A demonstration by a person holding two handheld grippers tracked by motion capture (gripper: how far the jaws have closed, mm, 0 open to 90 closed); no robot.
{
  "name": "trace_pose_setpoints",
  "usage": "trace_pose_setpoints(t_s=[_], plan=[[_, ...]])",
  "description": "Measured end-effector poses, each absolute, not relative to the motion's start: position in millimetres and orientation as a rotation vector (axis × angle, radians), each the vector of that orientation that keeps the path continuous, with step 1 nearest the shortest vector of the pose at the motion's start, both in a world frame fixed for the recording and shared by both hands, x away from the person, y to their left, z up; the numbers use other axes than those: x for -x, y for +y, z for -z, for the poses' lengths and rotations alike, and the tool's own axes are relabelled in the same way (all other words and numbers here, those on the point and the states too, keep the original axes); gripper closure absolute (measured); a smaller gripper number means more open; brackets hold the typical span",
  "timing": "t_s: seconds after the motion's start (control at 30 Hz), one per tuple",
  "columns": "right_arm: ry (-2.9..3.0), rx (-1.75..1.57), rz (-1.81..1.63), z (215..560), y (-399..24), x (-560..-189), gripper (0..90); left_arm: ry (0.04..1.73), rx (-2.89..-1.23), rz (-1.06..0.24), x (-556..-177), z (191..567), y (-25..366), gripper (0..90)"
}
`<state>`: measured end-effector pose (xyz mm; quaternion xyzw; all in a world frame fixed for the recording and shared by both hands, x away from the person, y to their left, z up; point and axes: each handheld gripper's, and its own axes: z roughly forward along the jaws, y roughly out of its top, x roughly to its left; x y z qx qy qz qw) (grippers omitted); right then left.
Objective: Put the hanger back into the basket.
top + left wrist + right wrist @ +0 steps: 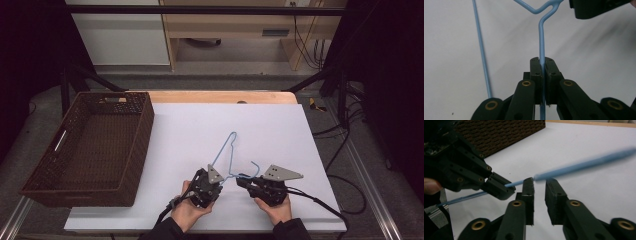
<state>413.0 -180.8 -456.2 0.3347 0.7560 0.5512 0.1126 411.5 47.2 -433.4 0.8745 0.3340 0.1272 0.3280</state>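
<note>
Hanger (pixel 227 152) of thin blue wire is held just above the white sheet (pixel 280 130) near the front of the table, between the two hand-held grippers; its hook end curls toward the right one, and its long loop reaches away over the sheet; the wicker basket (pixel 142 135) stands well apart at the left, with nothing seen in it.

A handover is judged to be the step in hand: the left gripper (pixel 216 184) is clamped on a straight run of the wire, its jaws pressed together with only the wire between them, while the jaws of the right gripper (pixel 246 181) stand a little apart, the wire lying across the tip of one of them and not pinched; no earlier picture is offered, so nothing is claimed of how this came about. The next move is judged to call for the right gripper being drawn clear of the hook without snagging it, after which the hanger could be carried by the left hand alone, perhaps toward the basket.

The pinch itself is shown closely in the left gripper view (pixel 542 72), where the wire is seen running straight up to its bend; the gap at the right jaws is shown in the right gripper view (pixel 539 185), the wire blurred there; the basket's distance and the whole outline of the hanger are given by the high view.
</note>
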Motion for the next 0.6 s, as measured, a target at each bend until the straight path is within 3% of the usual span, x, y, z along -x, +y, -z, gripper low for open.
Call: trace_pose_setpoints(t_s=[0.23,0.6], plan=[[2.183,-0.965,-1.611,448.5,-191.2,-406.7,63.3,0.865,-2.262,-0.351,-412.7,422.7,58.3,87.1],[2.119,-1.028,-1.584,443.9,-220.0,-406.1,58.6,0.830,-2.220,-0.336,-413.6,408.1,73.3,87.3]])
